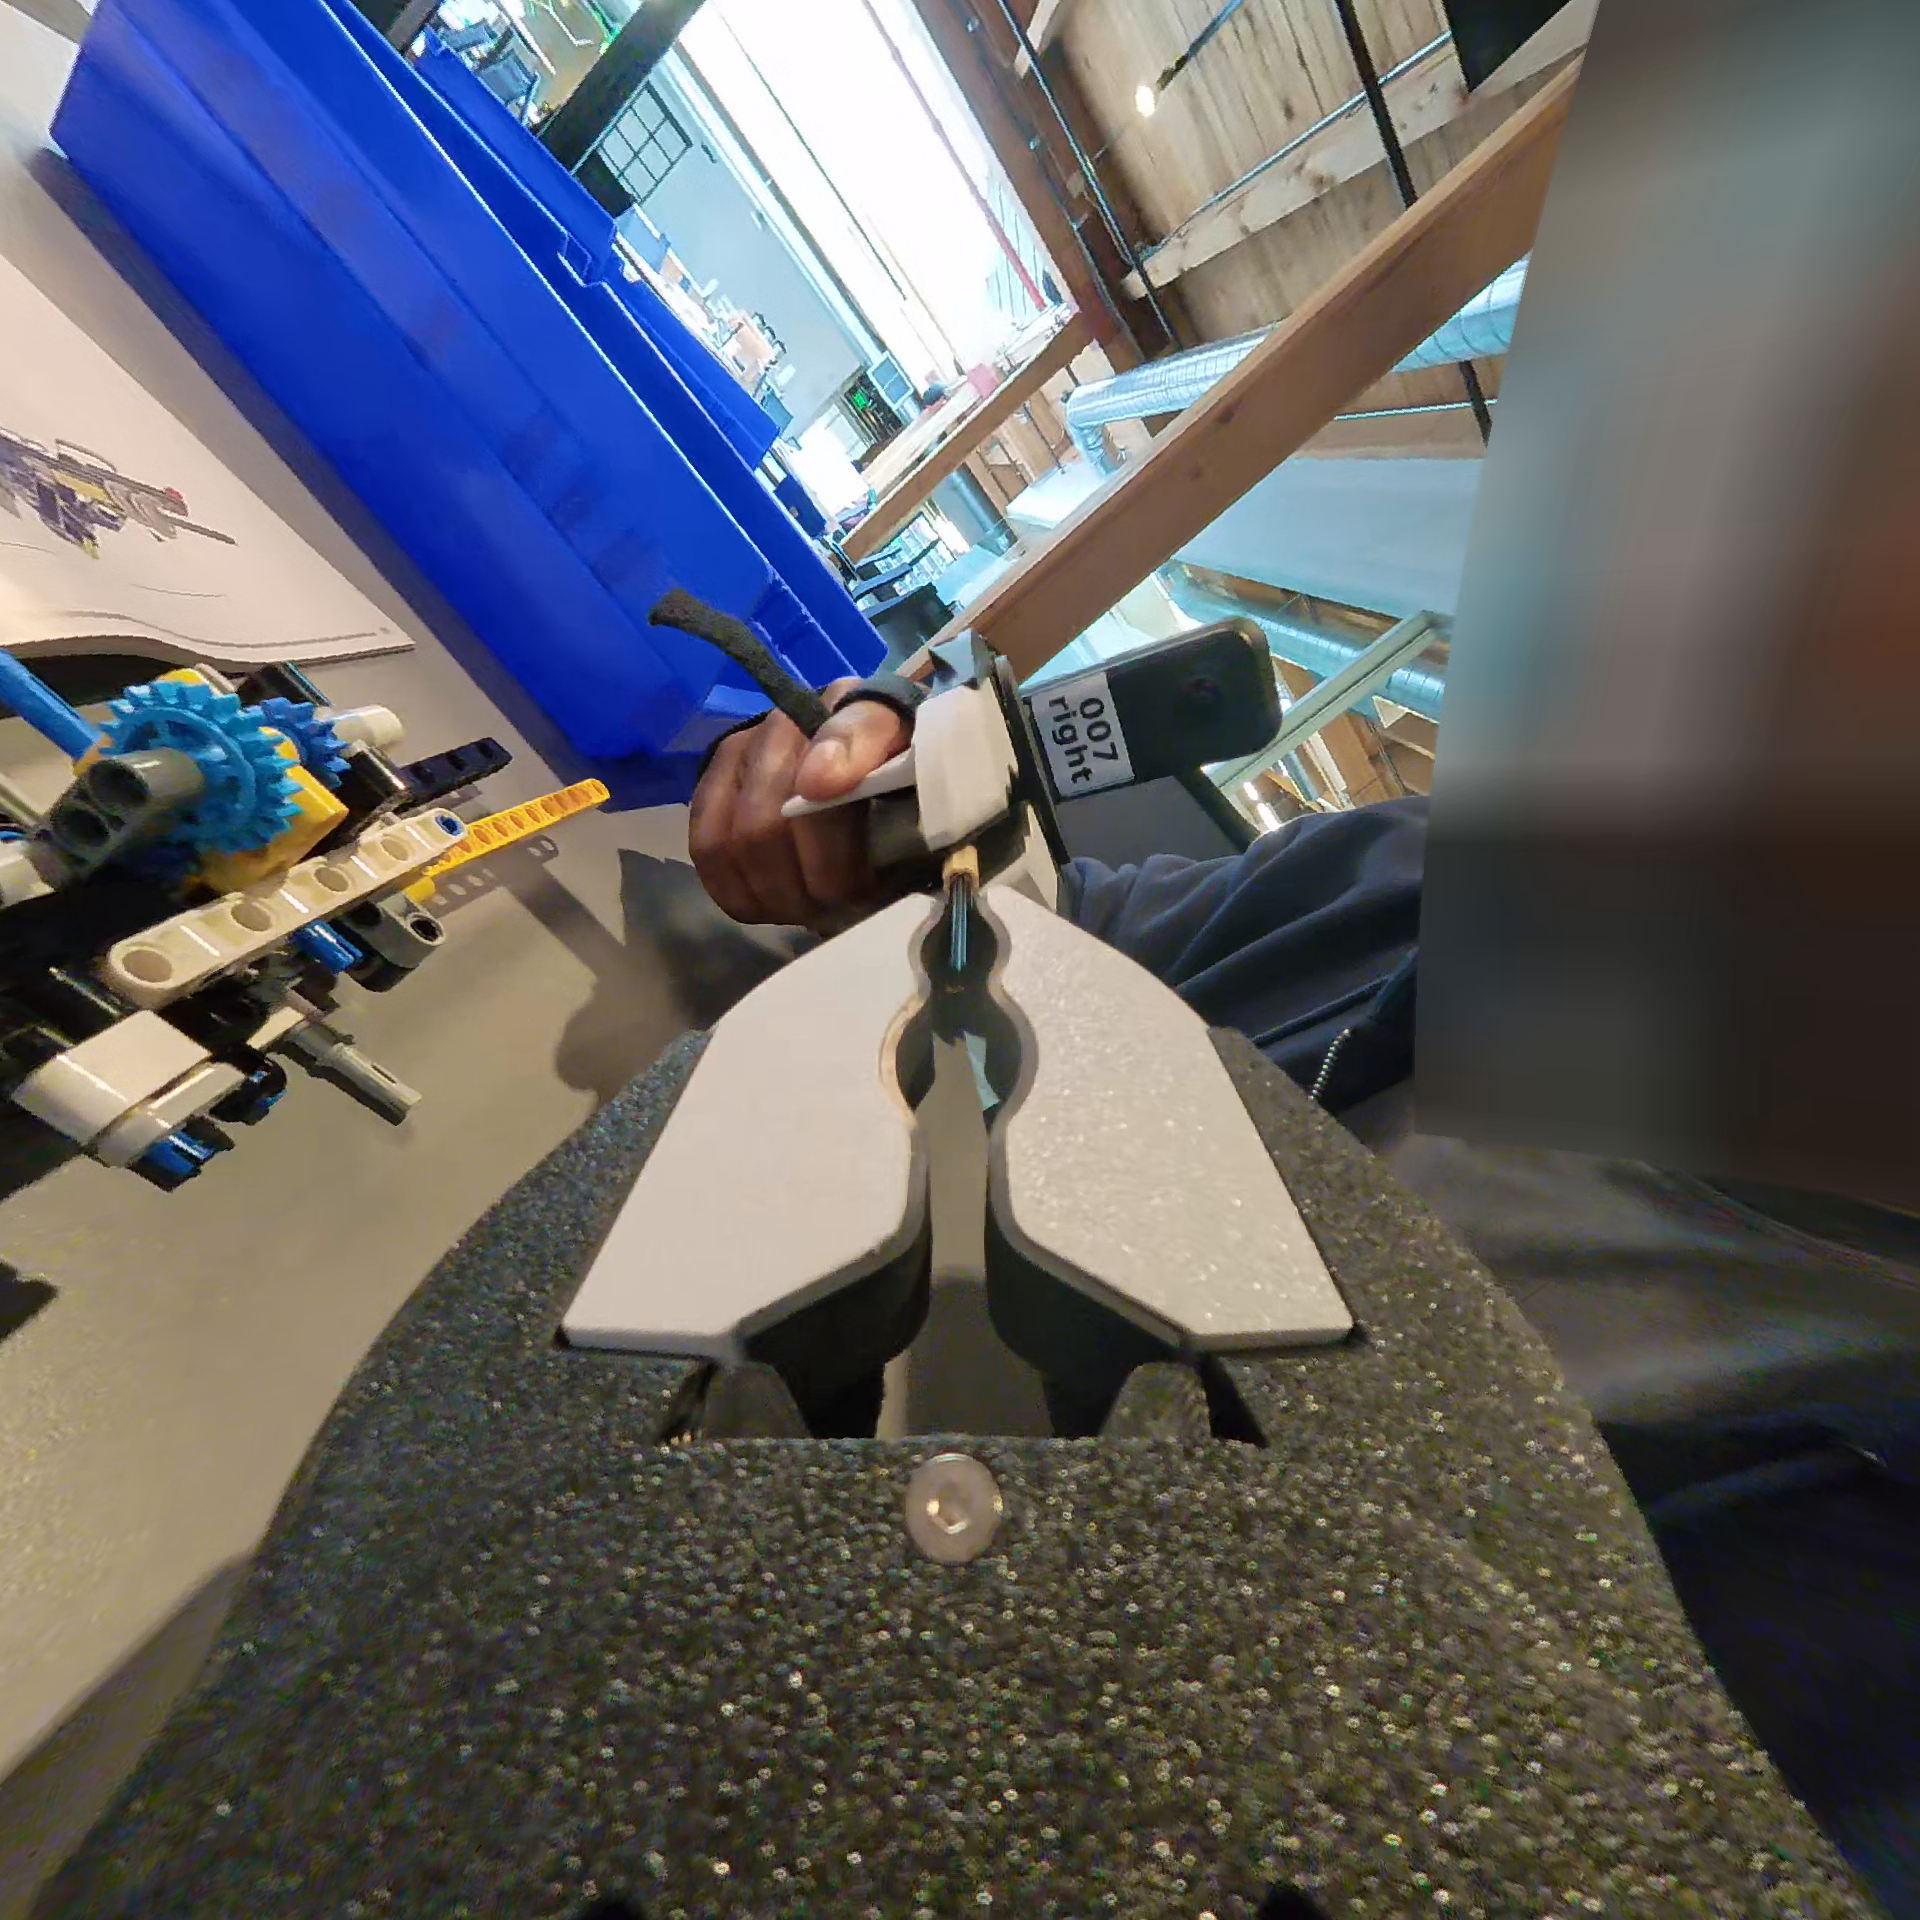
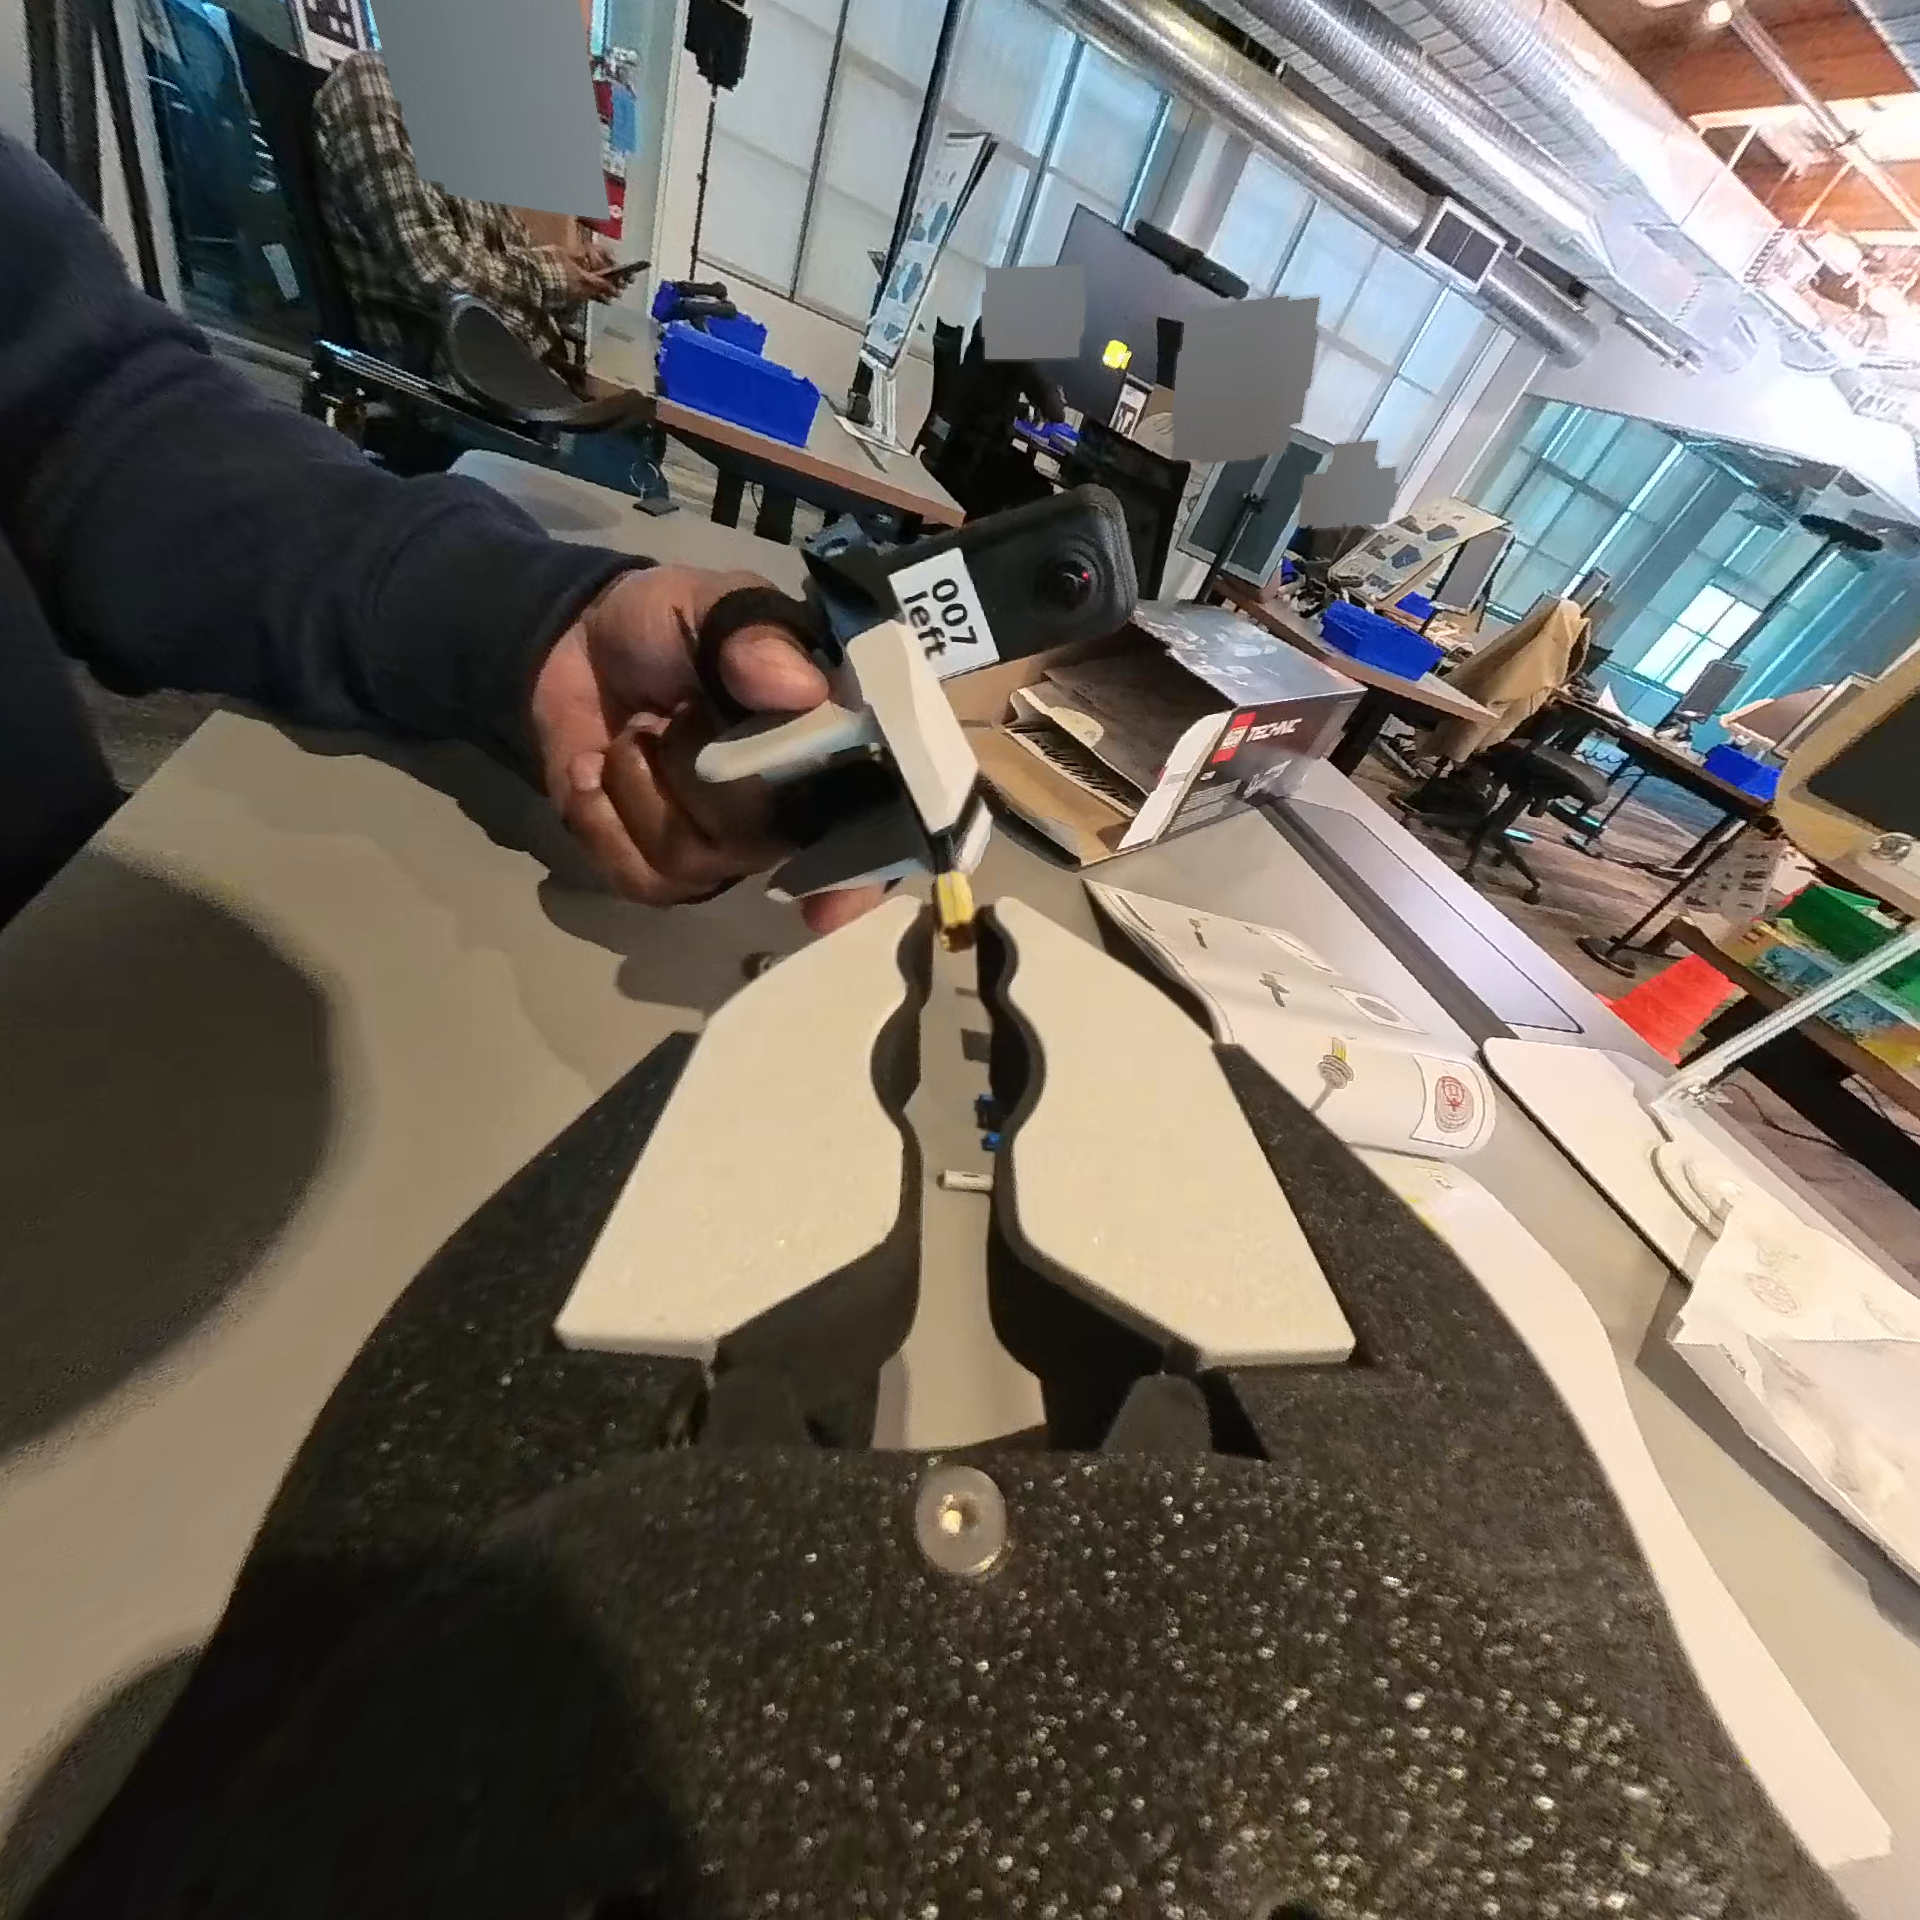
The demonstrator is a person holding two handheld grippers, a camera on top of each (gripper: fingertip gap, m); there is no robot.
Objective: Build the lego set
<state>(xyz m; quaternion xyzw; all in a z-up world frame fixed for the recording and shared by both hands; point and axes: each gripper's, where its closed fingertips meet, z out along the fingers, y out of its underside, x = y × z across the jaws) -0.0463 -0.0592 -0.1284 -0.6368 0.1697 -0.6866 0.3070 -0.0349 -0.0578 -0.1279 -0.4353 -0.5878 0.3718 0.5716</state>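
Note:
The part-built lego model (image 1: 208, 831), with blue gears, white beams and a yellow block, lies on the grey table (image 1: 208, 1299) at the left. My left gripper (image 1: 958, 914) is shut on a thin blue axle (image 1: 956, 935) at its fingertips. My right gripper (image 2: 956, 920) is shut on a small tan-yellow piece (image 2: 954, 909). The two grippers meet tip to tip above the table, and the axle's end touches the tan piece (image 1: 962, 862). The right gripper (image 1: 961, 847) shows in the left wrist view. The left gripper (image 2: 951, 852) shows in the right wrist view.
A blue bin (image 1: 468, 364) stands behind the model, beside an instruction sheet (image 1: 156, 540) and a yellow beam (image 1: 530, 816). The set's box (image 2: 1195, 748), an open booklet (image 2: 1247, 966) and small loose pieces (image 2: 961, 1181) lie on the table. People sit at tables behind. Both grippers' tips are close together, under 4 cm apart.

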